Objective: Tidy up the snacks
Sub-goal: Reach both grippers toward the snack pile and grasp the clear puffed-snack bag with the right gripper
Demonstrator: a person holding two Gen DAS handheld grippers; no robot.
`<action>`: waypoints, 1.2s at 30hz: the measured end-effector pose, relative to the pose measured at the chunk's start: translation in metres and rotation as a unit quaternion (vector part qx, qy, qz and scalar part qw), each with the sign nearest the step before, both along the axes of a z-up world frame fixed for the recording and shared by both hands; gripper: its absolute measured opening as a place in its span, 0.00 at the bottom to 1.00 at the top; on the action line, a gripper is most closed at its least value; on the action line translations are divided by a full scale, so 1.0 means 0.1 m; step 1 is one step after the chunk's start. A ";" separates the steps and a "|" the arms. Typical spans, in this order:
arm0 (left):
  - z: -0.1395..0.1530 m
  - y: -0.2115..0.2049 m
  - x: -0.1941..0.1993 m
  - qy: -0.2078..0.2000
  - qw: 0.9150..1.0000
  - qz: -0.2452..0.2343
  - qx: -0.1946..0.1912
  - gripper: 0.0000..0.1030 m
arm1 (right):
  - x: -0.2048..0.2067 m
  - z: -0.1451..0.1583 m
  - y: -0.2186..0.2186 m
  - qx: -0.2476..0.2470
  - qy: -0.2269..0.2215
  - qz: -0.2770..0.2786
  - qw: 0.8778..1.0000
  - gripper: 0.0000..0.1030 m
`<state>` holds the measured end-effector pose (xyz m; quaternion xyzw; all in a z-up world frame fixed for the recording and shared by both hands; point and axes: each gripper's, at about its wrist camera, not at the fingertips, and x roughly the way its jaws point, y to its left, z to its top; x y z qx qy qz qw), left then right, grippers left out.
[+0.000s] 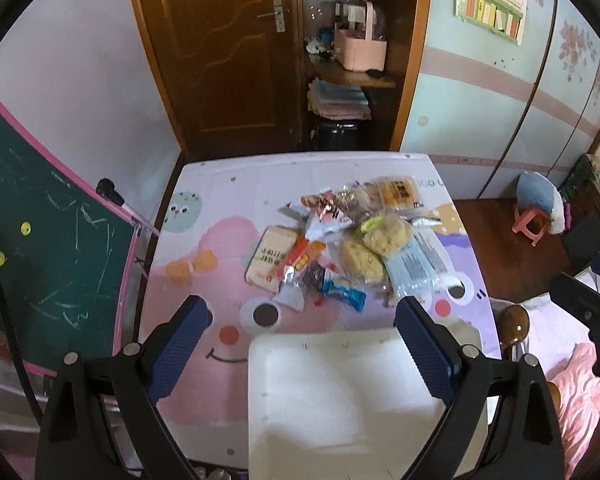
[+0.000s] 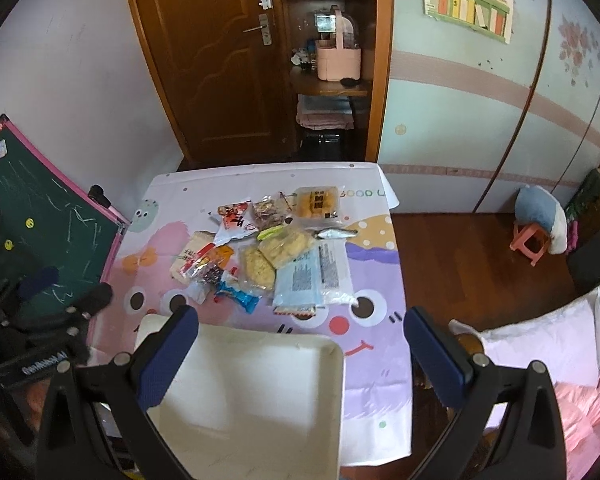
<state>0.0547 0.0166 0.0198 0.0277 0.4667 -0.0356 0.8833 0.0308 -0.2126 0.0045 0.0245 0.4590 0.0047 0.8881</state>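
A heap of snack packets (image 1: 348,240) lies mid-table, also in the right wrist view (image 2: 268,248): a beige cracker pack (image 1: 270,258), round yellow cakes (image 1: 374,246), a light-blue packet (image 1: 418,266), a small blue wrapper (image 1: 344,294). A white tray (image 1: 340,400) sits at the table's near edge, also in the right wrist view (image 2: 252,400). My left gripper (image 1: 304,344) is open and empty, above the tray's far edge. My right gripper (image 2: 300,352) is open and empty, above the tray's right corner.
The table has a pink and purple cartoon cloth (image 1: 220,240). A green chalkboard (image 1: 40,240) leans at the left. A brown door (image 1: 220,48) and shelves (image 1: 352,60) stand behind. A bed (image 2: 560,360) and pink stool (image 2: 530,242) are to the right.
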 end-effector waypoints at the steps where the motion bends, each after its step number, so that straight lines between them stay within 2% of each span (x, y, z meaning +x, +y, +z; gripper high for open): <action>1: -0.01 0.00 0.03 -0.003 1.000 -0.001 0.000 0.92 | 0.07 -0.02 -0.02 -0.003 0.004 0.002 1.000 1.00; 6: -0.08 0.05 0.30 0.001 1.000 -0.002 0.009 0.92 | 0.42 -0.15 -0.12 0.013 0.025 0.004 1.000 1.00; 10: -0.22 0.16 0.61 0.020 1.000 -0.011 -0.019 0.92 | 0.76 -0.30 -0.15 0.023 0.038 0.002 0.999 1.00; 13: -0.35 0.17 0.79 0.015 1.000 -0.021 -0.003 0.92 | 1.01 -0.42 -0.14 0.037 0.053 0.006 0.998 1.00; 15: -0.46 0.19 0.92 0.020 0.999 -0.030 0.008 0.92 | 1.21 -0.54 -0.12 0.044 0.066 0.005 0.997 1.00; 22: -0.85 0.21 1.26 0.046 0.998 -0.039 0.010 0.92 | 1.72 -0.97 0.00 0.062 0.109 0.002 0.992 1.00; 32: -1.47 0.14 1.61 0.097 0.994 -0.048 0.014 0.92 | 2.16 -1.55 0.18 0.057 0.158 0.007 0.986 0.99; 36: -1.80 0.13 1.77 0.132 0.990 -0.043 0.020 0.92 | 2.31 -1.79 0.20 0.059 0.183 0.000 0.981 0.97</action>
